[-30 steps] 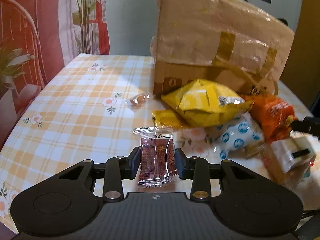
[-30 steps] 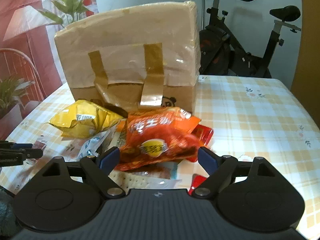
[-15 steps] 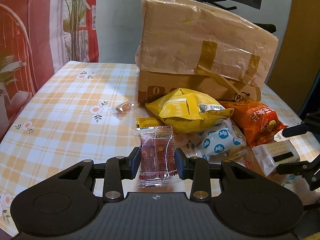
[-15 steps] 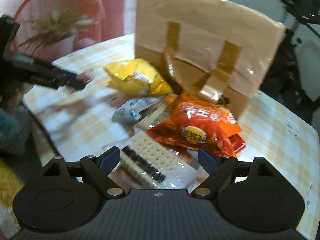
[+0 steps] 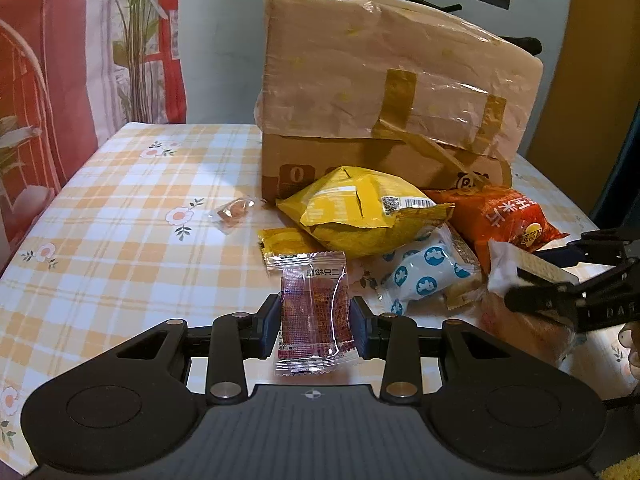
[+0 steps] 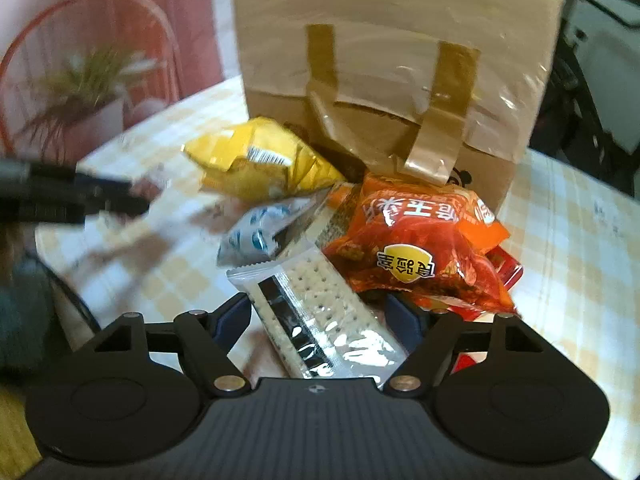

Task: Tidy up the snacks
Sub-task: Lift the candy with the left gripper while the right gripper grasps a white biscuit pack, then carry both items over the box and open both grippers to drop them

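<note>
Jaws of the left gripper pinch a clear red snack packet above the checked tablecloth. Right gripper jaws are closing around a cracker pack beside the orange bag.

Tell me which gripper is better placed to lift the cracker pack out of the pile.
Right. The right gripper already straddles the cracker pack and its jaws are closing on it. The left gripper is shut on a small red sachet, off to the side of the pile.
</note>
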Motion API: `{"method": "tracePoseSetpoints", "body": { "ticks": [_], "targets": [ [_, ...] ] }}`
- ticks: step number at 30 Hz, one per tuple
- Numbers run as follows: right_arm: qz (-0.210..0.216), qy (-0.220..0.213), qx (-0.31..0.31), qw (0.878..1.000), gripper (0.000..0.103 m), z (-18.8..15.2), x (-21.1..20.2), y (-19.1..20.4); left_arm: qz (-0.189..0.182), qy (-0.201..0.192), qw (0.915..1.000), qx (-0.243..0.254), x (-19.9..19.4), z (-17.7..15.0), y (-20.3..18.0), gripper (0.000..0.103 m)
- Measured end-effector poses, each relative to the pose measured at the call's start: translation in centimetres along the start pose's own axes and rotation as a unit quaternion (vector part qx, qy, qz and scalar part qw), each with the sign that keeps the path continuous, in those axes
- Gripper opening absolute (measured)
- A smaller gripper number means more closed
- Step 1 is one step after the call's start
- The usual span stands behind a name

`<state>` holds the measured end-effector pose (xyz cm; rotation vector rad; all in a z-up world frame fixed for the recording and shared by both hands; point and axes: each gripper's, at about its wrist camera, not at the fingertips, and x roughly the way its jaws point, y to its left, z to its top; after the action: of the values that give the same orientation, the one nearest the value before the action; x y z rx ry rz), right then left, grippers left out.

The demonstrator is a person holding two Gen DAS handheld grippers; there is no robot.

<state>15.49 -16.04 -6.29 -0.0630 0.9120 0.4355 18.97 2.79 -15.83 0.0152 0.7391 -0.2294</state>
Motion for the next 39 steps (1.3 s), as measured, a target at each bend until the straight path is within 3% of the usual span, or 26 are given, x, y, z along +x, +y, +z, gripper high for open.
{"method": "tracePoseSetpoints", "body": {
  "ticks": [6, 17, 25, 34, 36, 39],
  "targets": [
    [0.008, -0.009, 0.004, 1.000, 0.056, 0.2, -0.9, 0.4, 0.001, -0.005, 1.0000, -0.005, -0.1, 0.1, 0.2, 0.039],
    [-0.007, -0.121, 0.013, 0.993, 0.051, 3.5, -5.5, -0.4, 0.002, -0.071, 0.9974, 0.002, -2.5, 3.3, 0.7, 0.039],
    [-0.015, -0.201, -0.002, 0.979, 0.049, 8.1, -8.4, -0.9, -0.006, -0.152, 0.9879, 0.028, -5.2, 8.7, -0.4, 0.039],
    [-0.012, -0.286, -0.009, 0.958, 0.049, 14.7, -10.3, -2.1, -0.009, -0.243, 0.9671, 0.076, -5.4, 16.6, -3.3, 0.039],
    [-0.016, -0.294, -0.015, 0.956, 0.049, 16.3, -9.9, -2.5, -0.010, -0.247, 0.9657, 0.080, -4.3, 18.5, -3.9, 0.039],
    [-0.024, -0.297, -0.016, 0.954, 0.049, 18.0, -8.6, -3.0, -0.018, -0.234, 0.9704, 0.058, -1.9, 21.4, -4.0, 0.039]
  ]
}}
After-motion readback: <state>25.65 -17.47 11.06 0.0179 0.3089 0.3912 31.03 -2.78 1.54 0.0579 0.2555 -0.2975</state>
